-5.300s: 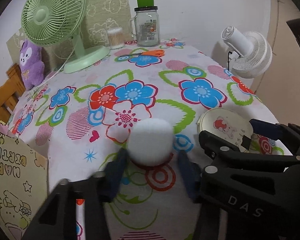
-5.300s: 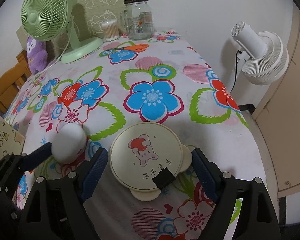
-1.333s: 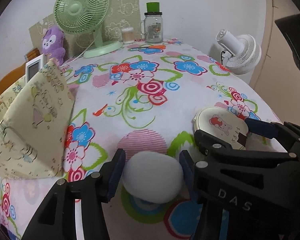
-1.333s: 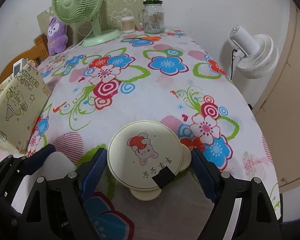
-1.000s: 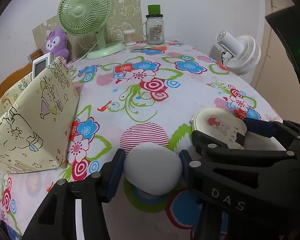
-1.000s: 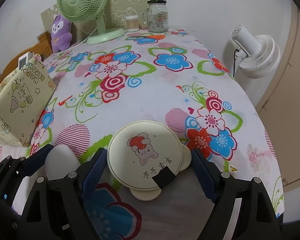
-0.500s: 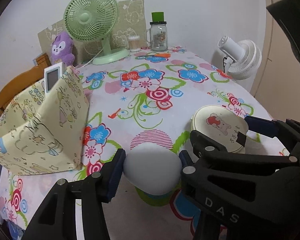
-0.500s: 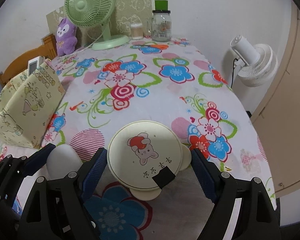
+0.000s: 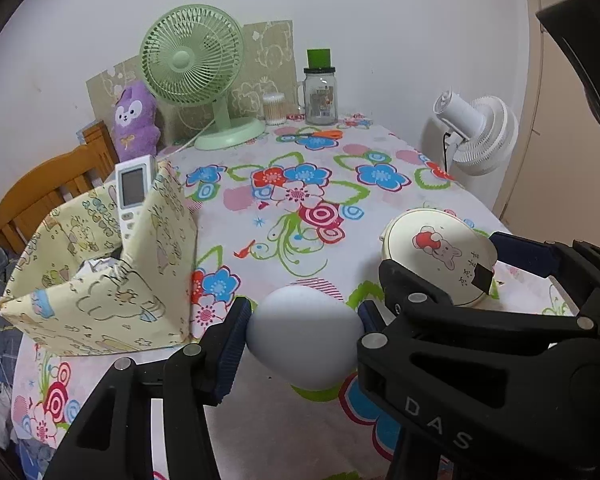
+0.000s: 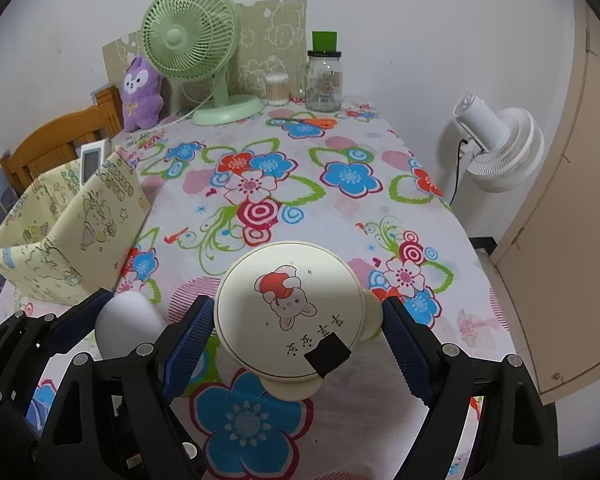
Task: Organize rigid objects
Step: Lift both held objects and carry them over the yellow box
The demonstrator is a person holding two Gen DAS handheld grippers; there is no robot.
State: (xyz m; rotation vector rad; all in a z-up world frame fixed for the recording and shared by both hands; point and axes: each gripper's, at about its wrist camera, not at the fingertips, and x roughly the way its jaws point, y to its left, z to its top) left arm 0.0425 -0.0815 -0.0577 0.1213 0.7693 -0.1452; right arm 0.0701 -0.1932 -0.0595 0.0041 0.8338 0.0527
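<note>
My left gripper [image 9: 302,328] is shut on a white egg-shaped object [image 9: 304,334], held in the air above the near end of the flowered table [image 9: 300,184]. My right gripper [image 10: 296,332] is shut on a round cream container [image 10: 288,312] with a bunny picture on its lid, also lifted off the cloth. The left wrist view shows that container [image 9: 436,254] to the right of the egg-shaped object. The white egg-shaped object [image 10: 128,326] shows at the lower left of the right wrist view. To the left stands a yellow patterned paper bag [image 9: 100,276], open, with a white remote [image 9: 134,196] sticking out of it.
At the table's far end stand a green desk fan [image 9: 194,68], a glass jar with a green lid [image 9: 320,92], a cotton swab tub [image 9: 274,110] and orange scissors [image 9: 326,134]. A purple plush [image 9: 134,120] and wooden chair [image 9: 48,188] sit left; a white fan [image 9: 480,136] right.
Both grippers have risen and drawn back with their objects. More of the table and the paper bag with the remote now shows. Neither grip has changed.
</note>
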